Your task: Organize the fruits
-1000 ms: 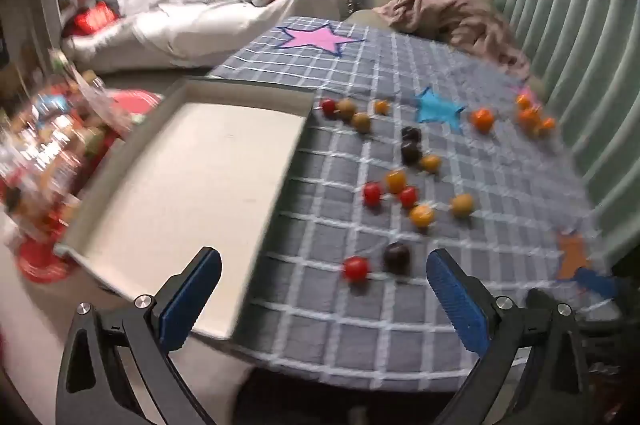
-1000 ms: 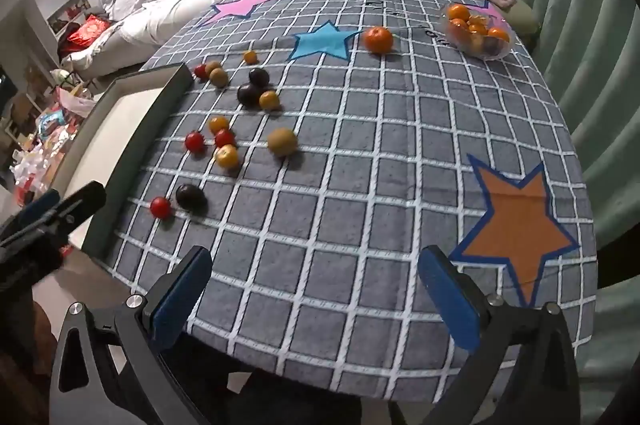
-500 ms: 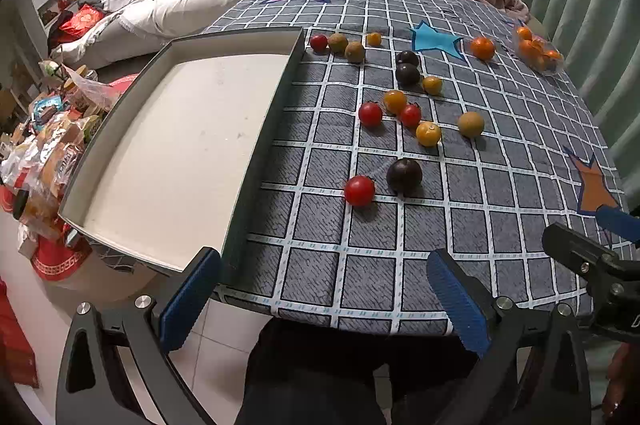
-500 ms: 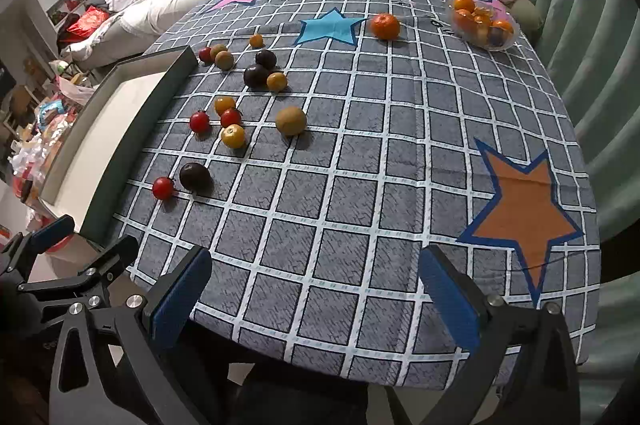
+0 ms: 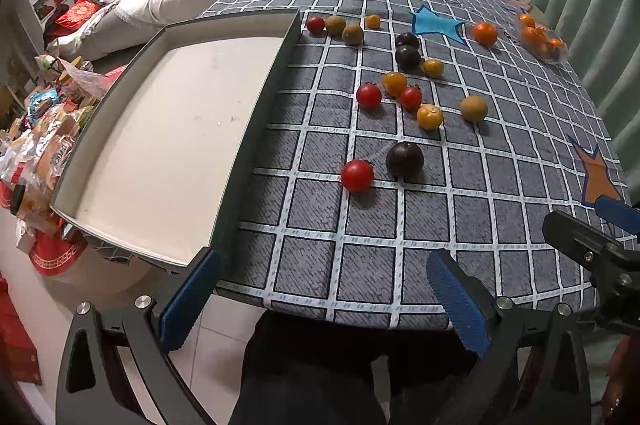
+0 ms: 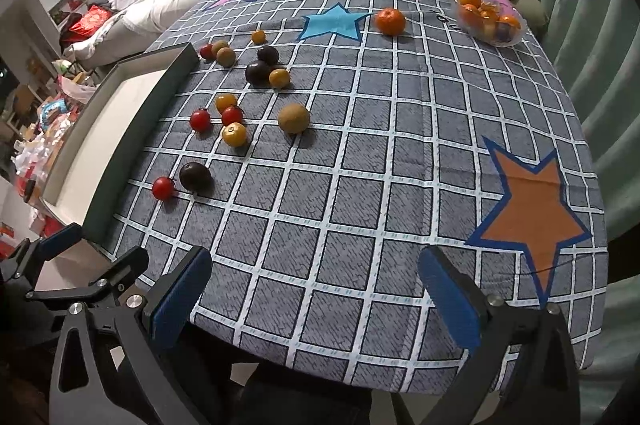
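Note:
Several small fruits lie loose on a grey checked tablecloth: a red tomato (image 5: 357,175) beside a dark plum (image 5: 404,158) nearest me, then red, yellow and brown ones such as a brown fruit (image 6: 293,118). A shallow dark-rimmed tray (image 5: 256,129) with a white floor lies at the left. My left gripper (image 5: 324,299) is open and empty at the table's near edge, by the tray's corner. My right gripper (image 6: 316,295) is open and empty over the near edge, further right.
A clear bag of oranges (image 6: 489,18) and one loose orange (image 6: 390,21) sit at the far right. Coloured stars mark the cloth, an orange star (image 6: 532,209) near my right gripper. A sofa and a blanket-covered chair stand behind; clutter lies on the floor at the left.
Both grippers have drawn back toward the table's near edge. The left view has swung right and steadied, with the right gripper now showing at its right edge. Nothing was grasped.

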`<state>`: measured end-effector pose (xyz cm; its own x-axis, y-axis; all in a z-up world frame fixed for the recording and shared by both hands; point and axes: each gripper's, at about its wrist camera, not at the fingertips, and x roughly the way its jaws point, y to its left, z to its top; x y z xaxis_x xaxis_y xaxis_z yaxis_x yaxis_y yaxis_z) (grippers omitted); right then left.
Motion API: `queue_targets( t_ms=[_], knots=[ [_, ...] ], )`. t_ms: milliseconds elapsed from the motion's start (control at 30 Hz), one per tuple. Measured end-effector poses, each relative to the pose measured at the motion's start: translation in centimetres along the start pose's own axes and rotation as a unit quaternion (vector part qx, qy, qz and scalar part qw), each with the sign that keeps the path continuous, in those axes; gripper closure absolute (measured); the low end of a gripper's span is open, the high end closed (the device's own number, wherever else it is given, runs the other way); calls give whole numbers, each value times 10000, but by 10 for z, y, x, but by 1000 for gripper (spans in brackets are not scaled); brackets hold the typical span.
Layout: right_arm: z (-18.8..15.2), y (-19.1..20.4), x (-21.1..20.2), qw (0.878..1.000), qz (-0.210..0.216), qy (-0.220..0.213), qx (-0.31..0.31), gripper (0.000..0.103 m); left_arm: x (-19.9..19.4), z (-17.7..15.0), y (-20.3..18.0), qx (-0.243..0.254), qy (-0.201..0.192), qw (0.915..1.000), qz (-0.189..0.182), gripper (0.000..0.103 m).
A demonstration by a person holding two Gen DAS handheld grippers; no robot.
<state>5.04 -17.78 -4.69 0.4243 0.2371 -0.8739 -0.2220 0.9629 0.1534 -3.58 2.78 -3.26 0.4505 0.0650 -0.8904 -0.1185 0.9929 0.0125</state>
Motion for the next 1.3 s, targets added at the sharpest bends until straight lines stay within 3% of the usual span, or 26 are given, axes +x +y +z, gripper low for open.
queue_targets(
  t_ms=[1300],
  knots=[
    [4,-2,8,10000,79,42,22,0,18,-1,-7,1,275,9996,19,0]
  ],
)
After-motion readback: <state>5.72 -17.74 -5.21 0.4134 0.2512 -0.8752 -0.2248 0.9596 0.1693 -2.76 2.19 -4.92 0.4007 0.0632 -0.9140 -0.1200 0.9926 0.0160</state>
